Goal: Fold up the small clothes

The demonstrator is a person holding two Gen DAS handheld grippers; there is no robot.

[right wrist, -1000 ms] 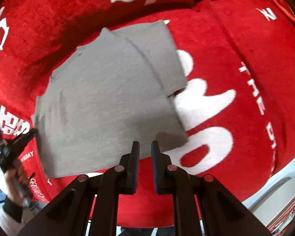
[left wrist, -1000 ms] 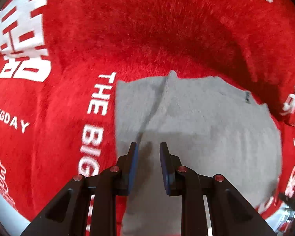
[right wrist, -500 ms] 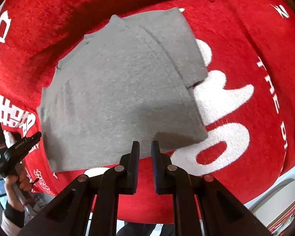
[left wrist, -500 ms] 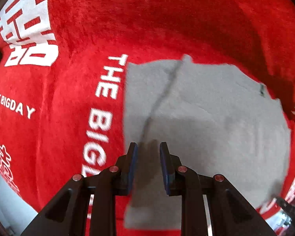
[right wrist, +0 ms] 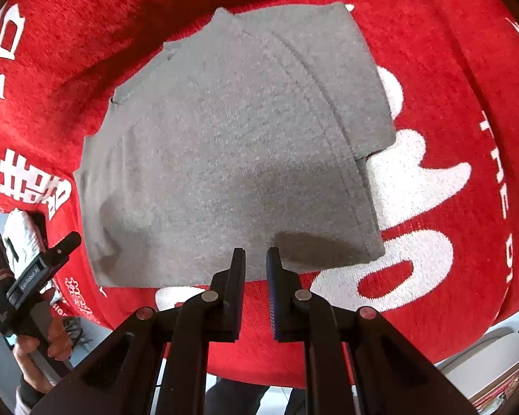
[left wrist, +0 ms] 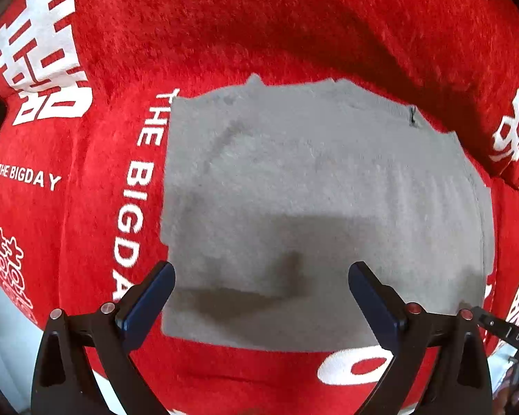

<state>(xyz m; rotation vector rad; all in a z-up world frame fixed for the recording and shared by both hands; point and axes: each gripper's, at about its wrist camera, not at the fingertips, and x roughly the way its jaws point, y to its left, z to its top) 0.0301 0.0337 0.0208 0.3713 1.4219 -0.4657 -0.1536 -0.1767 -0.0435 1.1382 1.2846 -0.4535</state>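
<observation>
A small grey garment (left wrist: 311, 190) lies folded flat on a red blanket (left wrist: 225, 27) with white lettering. My left gripper (left wrist: 261, 269) hovers straight above the garment's near part; its jaws are opening wide, and nothing is between them but the cloth lying below. The garment (right wrist: 231, 145) shows whole in the right wrist view, one sleeve folded along its right side. My right gripper (right wrist: 256, 252) hangs over the garment's near edge, shut with only a thin slit and nothing in it. The left gripper's body (right wrist: 41, 269) shows at the lower left, held by a hand (right wrist: 48, 342).
The red blanket (right wrist: 467, 69) covers the whole work surface and drops off at its near edge. A pale box and books (right wrist: 484, 366) sit below at the lower right. A white bundle (right wrist: 20, 238) lies past the blanket's left edge.
The left gripper's jaws have gone from nearly shut to wide apart, and its view has slid over the garment. The right gripper stays shut, and the garment sits lower in its view.
</observation>
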